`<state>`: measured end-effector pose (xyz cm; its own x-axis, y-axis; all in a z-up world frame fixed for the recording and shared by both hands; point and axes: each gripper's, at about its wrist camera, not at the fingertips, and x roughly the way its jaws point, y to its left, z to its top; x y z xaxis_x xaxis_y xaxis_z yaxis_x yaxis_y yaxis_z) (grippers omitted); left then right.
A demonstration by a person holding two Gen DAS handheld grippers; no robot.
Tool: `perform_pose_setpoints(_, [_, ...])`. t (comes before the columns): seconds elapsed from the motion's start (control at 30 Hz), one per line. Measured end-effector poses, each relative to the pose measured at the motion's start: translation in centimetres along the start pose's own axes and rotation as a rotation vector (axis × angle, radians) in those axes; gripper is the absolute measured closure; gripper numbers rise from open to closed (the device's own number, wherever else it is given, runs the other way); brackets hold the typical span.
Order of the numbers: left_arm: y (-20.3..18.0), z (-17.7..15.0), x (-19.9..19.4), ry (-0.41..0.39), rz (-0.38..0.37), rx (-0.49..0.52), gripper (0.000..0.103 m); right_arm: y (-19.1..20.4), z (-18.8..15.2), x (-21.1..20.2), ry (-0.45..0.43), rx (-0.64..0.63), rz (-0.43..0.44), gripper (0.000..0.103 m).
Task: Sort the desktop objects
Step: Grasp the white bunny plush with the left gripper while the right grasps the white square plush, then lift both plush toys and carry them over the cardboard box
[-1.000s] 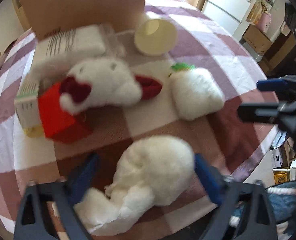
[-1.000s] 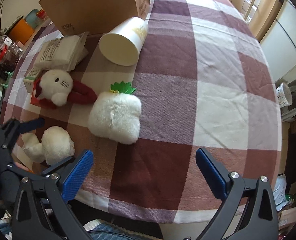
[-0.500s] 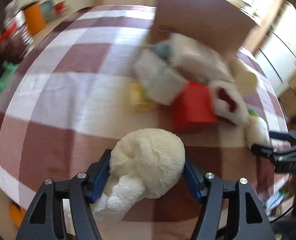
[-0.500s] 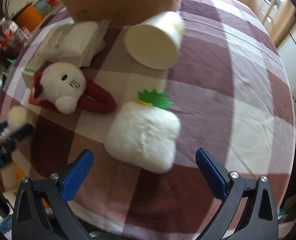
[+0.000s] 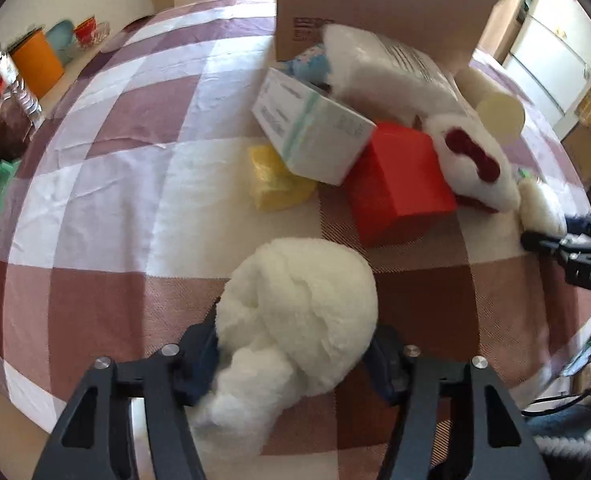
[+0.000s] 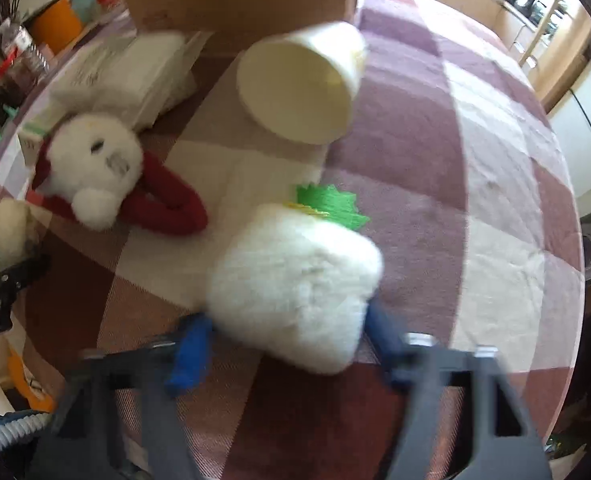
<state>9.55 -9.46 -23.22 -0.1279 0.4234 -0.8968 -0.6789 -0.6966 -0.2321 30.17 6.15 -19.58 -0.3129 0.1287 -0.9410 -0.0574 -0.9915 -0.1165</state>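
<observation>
My left gripper [image 5: 295, 354] is shut on a cream plush toy [image 5: 295, 312] and holds it above the checked tablecloth [image 5: 107, 208]. My right gripper [image 6: 291, 340] has its blue pads on both sides of a white plush radish with green leaves [image 6: 295, 280]; the view is blurred, so I cannot tell if it grips. A white plush cat with red limbs [image 6: 95, 164] lies left of the radish. A paper cup [image 6: 299, 84] lies on its side behind it.
A red box [image 5: 395, 184], a white carton [image 5: 311, 136], a yellow block [image 5: 275, 180] and a white packet [image 5: 391, 72] lie clustered before a cardboard box [image 5: 375, 4]. An orange container [image 5: 37, 62] and bottles stand at the far left edge.
My left gripper has shut on the cream plush and swung left with it. My right gripper has moved forward until its pads flank the radish plush.
</observation>
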Motion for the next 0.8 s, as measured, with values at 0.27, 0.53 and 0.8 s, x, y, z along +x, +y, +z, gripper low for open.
perform_pose_setpoints(0.27, [3.8, 3.0, -3.8, -0.052, -0.145, -0.089, 0.043, -1.4, 1.1, -2.1, -0.051, -0.068, 0.061, 0.047])
perform_pose_setpoints(0.53, [4.7, 10.2, -8.9, -0.149, -0.139, -0.082, 0.043, -1.4, 4.0, -9.4, -0.224, -0.191, 0.091, 0.047])
perform_pose_setpoints(0.8, [1.3, 16.4, -14.5, -0.26, -0.14, -0.013, 0.043, -1.9, 6.8, -19.0, -0.422, -0.263, 0.149, 0.047])
